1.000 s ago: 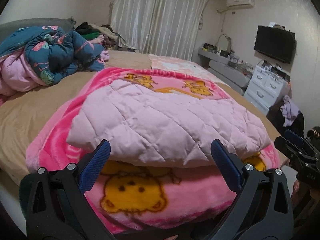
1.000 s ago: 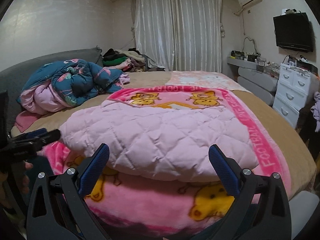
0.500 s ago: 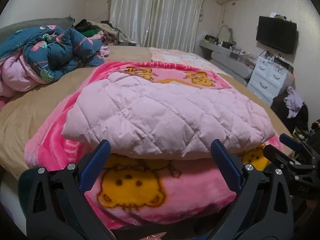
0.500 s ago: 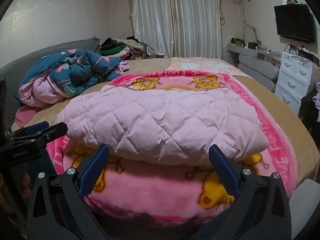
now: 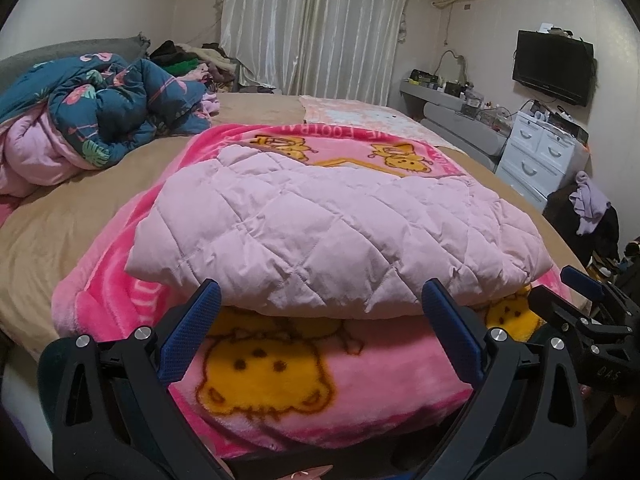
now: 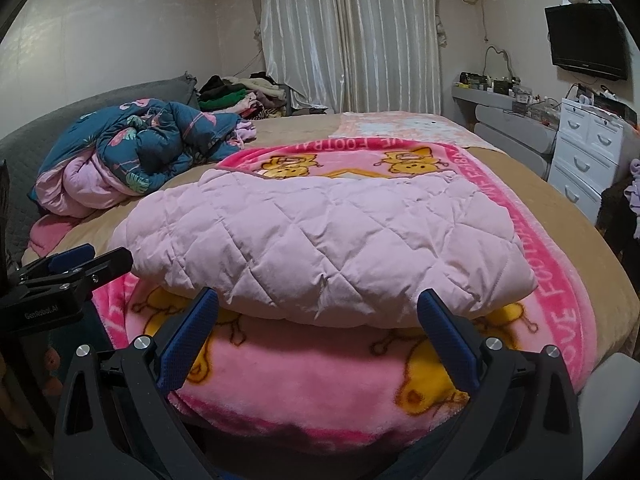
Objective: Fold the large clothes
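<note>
Two tongs, both spread and empty: left tongs (image 5: 320, 320), right tongs (image 6: 318, 320). The folded pink quilted coat (image 5: 332, 236) lies dead ahead of you at the bed's (image 5: 60, 220) near edge, on the pink cartoon blanket (image 5: 280, 380), its long axis crosswise. Neither side sits nearer. A blue duvet heap (image 6: 140, 148) sits well clear, far left.

A home bedroom: a wide tan-sheeted bed (image 6: 560, 216), pale floor-length curtains (image 6: 352, 36), a white plastic drawer chest (image 6: 588, 156), a wall-mounted black television (image 6: 586, 40).
</note>
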The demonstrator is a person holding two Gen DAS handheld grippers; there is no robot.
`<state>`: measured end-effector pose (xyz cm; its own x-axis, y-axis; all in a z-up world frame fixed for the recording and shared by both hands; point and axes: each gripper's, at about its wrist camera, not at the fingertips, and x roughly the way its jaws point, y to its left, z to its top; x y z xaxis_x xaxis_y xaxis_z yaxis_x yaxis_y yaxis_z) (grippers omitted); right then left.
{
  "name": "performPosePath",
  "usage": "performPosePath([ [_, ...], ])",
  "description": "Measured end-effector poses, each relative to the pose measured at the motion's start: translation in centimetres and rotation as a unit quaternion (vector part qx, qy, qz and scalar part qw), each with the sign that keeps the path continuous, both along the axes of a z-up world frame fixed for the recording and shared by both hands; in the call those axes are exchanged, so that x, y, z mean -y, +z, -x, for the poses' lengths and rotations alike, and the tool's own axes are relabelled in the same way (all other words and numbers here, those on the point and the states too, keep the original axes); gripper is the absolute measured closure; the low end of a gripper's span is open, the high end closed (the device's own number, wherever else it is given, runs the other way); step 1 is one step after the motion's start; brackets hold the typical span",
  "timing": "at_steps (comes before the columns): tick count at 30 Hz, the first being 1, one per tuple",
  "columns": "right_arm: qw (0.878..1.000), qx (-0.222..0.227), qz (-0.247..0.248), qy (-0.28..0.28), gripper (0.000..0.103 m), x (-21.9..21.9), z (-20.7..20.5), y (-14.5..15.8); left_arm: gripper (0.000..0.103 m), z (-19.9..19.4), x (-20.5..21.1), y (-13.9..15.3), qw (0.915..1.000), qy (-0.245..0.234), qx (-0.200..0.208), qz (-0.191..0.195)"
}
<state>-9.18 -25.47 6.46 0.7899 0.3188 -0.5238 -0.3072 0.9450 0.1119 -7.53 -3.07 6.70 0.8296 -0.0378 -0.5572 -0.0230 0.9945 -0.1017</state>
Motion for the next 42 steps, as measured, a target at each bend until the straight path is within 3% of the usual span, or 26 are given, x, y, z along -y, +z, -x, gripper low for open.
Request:
performPosePath([
  [42, 1.000, -0.001, 0.000, -0.001, 0.004, 0.07, 0.08, 0.08, 0.009, 0.28, -0.57, 0.23, 0.9999, 0.006, 0.003, -0.009],
])
